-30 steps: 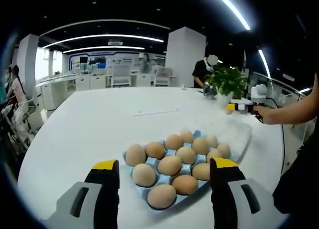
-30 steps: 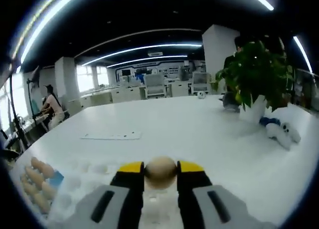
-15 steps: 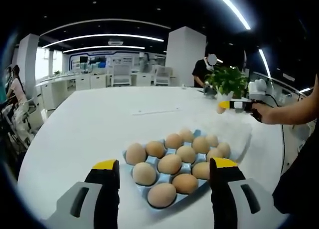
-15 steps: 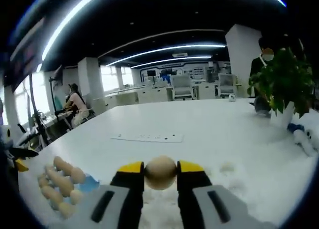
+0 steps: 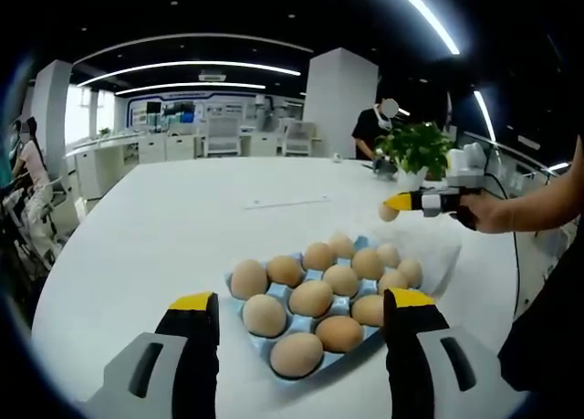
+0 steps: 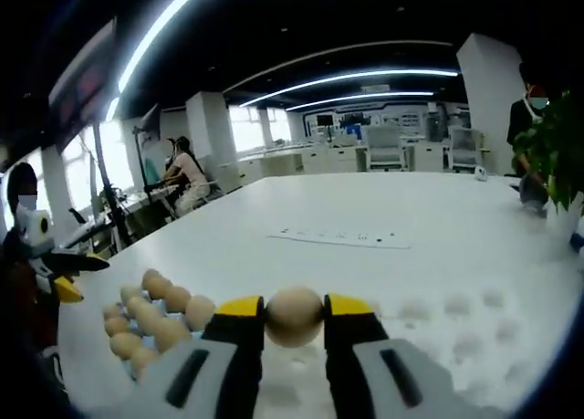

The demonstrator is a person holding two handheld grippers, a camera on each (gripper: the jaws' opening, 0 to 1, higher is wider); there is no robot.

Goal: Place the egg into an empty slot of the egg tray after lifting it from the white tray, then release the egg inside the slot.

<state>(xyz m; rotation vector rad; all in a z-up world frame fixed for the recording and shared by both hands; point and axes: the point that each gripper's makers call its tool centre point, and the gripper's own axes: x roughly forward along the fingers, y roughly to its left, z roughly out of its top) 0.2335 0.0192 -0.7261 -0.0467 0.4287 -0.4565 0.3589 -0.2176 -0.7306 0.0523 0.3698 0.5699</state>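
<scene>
Currently pinching the egg (image 6: 294, 316) between both yellow-tipped jaws: right gripper (image 6: 294, 320), raised above the table (image 6: 383, 282), with the egg tray (image 6: 151, 323) low at left. Seen from the left gripper view too, egg (image 5: 389, 213) clear of the tray (image 5: 245, 296), near the plant (image 5: 418, 148). Left gripper (image 5: 297, 311) spread wide, holding nothing, just before the tray's near edge. Nearly every visible slot filled; free slots hard to make out. Risks: squeezing harder and cracking the shell, loosening mid-air and dropping it, or lowering onto a seated egg and knocking both.
</scene>
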